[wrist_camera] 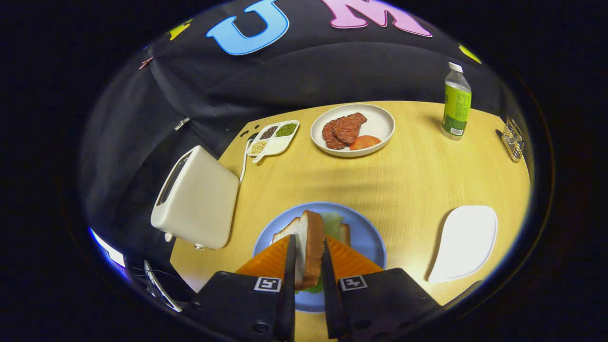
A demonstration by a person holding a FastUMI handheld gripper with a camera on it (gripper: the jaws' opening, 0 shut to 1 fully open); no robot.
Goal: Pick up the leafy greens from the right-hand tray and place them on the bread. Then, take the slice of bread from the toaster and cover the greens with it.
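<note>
Fingers (308, 251) clamp bread slice (308, 242) over greens (332, 223), blue plate (365, 232).

Gripper (308, 259) fingers clamp upright beige bread slice (308, 244) over round blue plate (363, 237) holding pale green lettuce (332, 222); boxy white toaster (197, 199) left, empty white curved tray (468, 242) right, round white meat plate (382, 126) beyond

Toaster (197, 199) crowds the plate's (368, 232) near side — bare tabletop (408, 180) beyond.
</note>
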